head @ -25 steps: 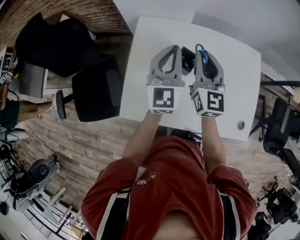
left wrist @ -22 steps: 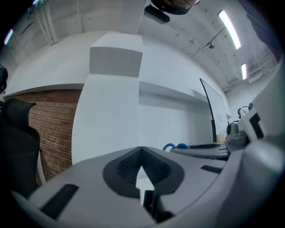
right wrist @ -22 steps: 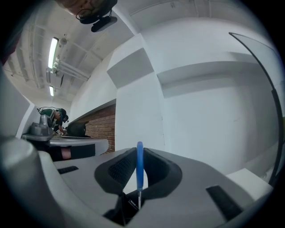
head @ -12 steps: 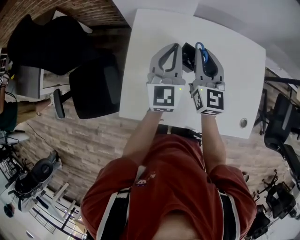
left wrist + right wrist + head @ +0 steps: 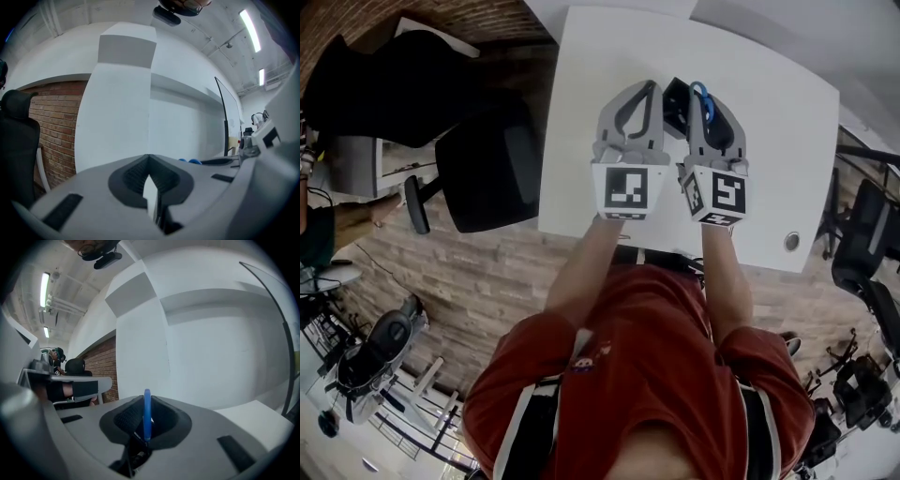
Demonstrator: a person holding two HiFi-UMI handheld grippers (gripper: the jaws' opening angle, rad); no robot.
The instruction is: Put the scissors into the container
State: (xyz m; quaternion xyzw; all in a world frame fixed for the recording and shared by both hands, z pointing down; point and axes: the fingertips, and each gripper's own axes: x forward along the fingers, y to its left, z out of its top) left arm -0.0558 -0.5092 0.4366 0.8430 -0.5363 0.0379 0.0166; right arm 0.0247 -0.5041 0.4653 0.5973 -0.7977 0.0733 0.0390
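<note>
**White table, two claws, one pair of scissors**

White and smooth, the single rectangular table top (image 5: 769, 169) lies under both tools. It has rounded corners and one small round metal grommet (image 5: 792, 241) near its edge. Brick-patterned flooring surrounds it. Two black padded office chairs stand to the left, one close to the table (image 5: 487, 173) and one further off (image 5: 384, 84).

Two grey plastic claws are held side by side above the table, each with one cube of black-and-white square markers at its rear. The left gripper (image 5: 649, 86) has its ribbed black pads pressed together at the tips (image 5: 149, 159), with nothing between them.

The right gripper (image 5: 705, 94) pinches the one pair of blue-handled scissors (image 5: 701, 96). In its own view a thin blue plastic loop (image 5: 147, 413) stands upright between the ribbed pads, so the scissors are in the claw, above the table.

One black container (image 5: 675, 103) shows between the two claws near their tips. It is mostly hidden and its shape cannot be made out.
</note>
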